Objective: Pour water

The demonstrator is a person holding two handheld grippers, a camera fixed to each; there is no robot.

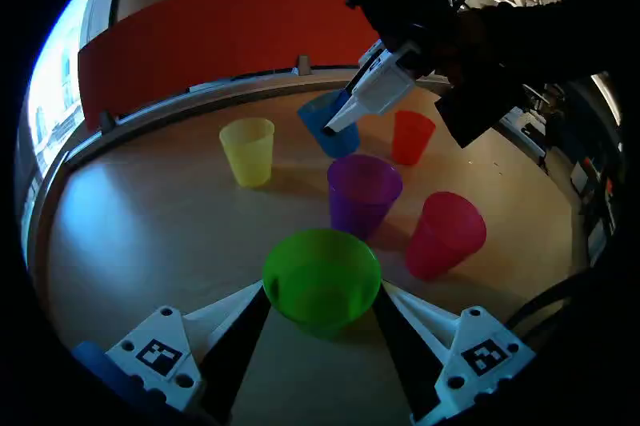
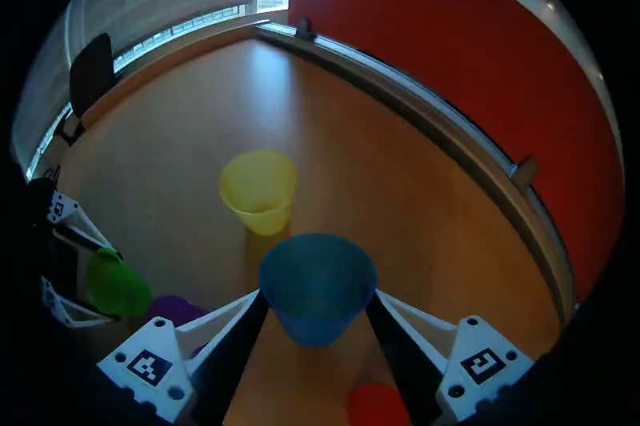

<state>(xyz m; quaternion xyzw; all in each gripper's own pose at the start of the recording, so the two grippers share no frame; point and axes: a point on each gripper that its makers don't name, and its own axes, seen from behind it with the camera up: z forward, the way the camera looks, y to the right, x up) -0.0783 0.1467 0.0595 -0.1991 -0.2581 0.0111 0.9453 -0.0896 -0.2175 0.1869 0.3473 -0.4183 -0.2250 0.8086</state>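
Note:
My left gripper [image 1: 322,292] is shut on a green cup [image 1: 322,270], both fingers pressing its sides low over the wooden table [image 1: 152,218]. Beyond it stand a purple cup [image 1: 364,190], a pink cup [image 1: 444,234], an orange cup [image 1: 412,137] and a yellow cup [image 1: 248,150]. My right gripper [image 2: 316,300] is shut on a blue cup [image 2: 318,286]; in the left gripper view that blue cup [image 1: 326,124] hangs tilted at the back in white fingers [image 1: 370,94]. The yellow cup [image 2: 258,190] stands just past the blue one. Whether any cup holds water I cannot tell.
A red partition [image 1: 216,34] runs behind the table's far raised edge [image 2: 416,114]. In the right gripper view the green cup [image 2: 116,284] and left gripper sit at far left, the purple cup [image 2: 172,310] beside them, the orange cup [image 2: 376,406] at the bottom. A dark chair [image 2: 90,70] stands beyond the table.

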